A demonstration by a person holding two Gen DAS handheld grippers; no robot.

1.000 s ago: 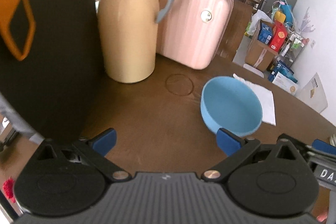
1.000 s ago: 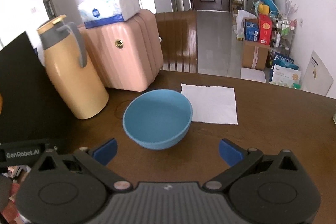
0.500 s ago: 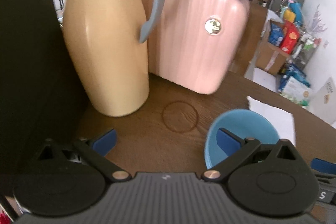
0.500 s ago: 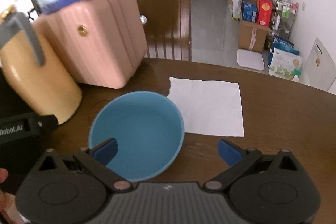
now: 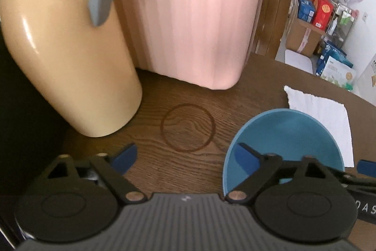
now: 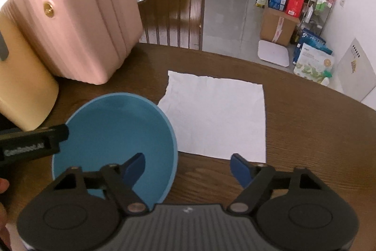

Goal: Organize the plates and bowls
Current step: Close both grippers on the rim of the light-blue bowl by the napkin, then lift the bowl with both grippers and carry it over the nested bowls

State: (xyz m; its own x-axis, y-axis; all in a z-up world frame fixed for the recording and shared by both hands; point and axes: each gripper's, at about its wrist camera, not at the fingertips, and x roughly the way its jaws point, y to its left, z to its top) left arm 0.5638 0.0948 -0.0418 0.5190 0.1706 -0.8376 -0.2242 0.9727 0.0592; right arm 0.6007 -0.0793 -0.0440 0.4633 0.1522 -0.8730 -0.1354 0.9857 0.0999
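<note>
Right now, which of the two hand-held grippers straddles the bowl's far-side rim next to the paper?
The right hand-held gripper: one finger inside the blue bowl, one outside toward the white paper. The left hand-held gripper straddles the thermos-side rim.

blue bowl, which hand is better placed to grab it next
Both straddle the blue bowl's rim, on opposite sides, one finger inside, one outside. The tools have just been closing, neither pad visibly pressing. Slight edge to the right tool: the bowl sits more fully in its view than the left tool's.
</note>
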